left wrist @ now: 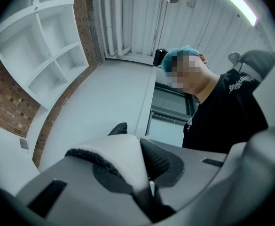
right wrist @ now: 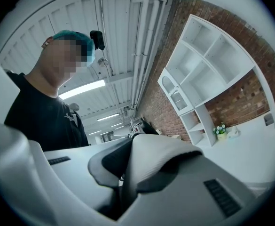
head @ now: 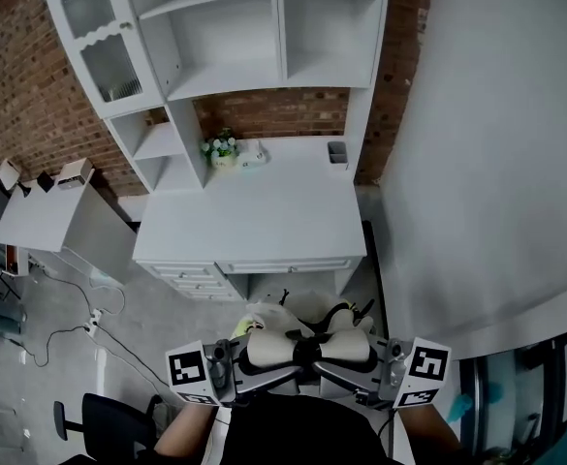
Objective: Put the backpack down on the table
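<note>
Short of the bench (head: 264, 216), at the bottom of the head view, the backpack (head: 288, 320) hangs between both grippers, in front of the drawers (head: 264, 267). Left gripper (head: 252, 374): jaws pinching the left strap (head: 268, 349), with white padding and black mesh pressed between them in the left gripper view. Right gripper (head: 353, 376): jaws pinching the right strap (head: 349, 345) in the same way. The pack body appears clear of the floor (head: 147, 318), though the straps partly cover it. A plant (head: 221, 149) stands at the back of the bench.
</note>
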A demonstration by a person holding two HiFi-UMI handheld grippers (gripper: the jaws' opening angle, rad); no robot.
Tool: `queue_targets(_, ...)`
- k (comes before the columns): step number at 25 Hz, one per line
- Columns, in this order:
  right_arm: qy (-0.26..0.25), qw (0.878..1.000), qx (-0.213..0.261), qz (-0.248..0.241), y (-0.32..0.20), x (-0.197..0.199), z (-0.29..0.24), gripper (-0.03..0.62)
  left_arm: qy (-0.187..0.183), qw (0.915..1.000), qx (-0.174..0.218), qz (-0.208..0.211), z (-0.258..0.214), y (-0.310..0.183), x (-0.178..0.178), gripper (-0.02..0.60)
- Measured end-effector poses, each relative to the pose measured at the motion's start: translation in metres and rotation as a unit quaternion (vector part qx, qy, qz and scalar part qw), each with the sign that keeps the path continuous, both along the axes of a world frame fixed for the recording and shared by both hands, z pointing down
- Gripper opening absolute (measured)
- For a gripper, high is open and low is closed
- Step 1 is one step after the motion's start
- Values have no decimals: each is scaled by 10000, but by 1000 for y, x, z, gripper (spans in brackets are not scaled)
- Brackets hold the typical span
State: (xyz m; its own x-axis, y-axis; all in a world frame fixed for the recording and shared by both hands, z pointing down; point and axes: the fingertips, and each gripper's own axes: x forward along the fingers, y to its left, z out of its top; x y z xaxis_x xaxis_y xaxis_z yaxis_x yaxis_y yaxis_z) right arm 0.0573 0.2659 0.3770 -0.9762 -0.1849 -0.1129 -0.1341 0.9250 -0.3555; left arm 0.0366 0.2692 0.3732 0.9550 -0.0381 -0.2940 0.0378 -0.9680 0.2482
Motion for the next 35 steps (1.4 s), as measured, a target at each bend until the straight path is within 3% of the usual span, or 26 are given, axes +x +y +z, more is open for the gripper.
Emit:
queue_targets(10,108,9994,-79,325,-87,-28,-14,44,-65,9999,4,96,-15,-88,-25,57)
queue_targets(15,88,9982,-363,476,-134,-52,-28,44,-143,9997,21,174,-22,-133,-46,57)
queue_targets(20,81,9988,-233,419,-165,-82,-27,44,-132,9996,17,263,-22,-170,-75,57)
queue_targets(29,-63,9976,-282,625,-216,-119,-33,44,-86,9992,301,241,-26,-212,-112,57)
queue_targets(35,83,9985,-186,510,-234,-138,-22,44,-74,9996,267,11,-26,-231,-136,57)
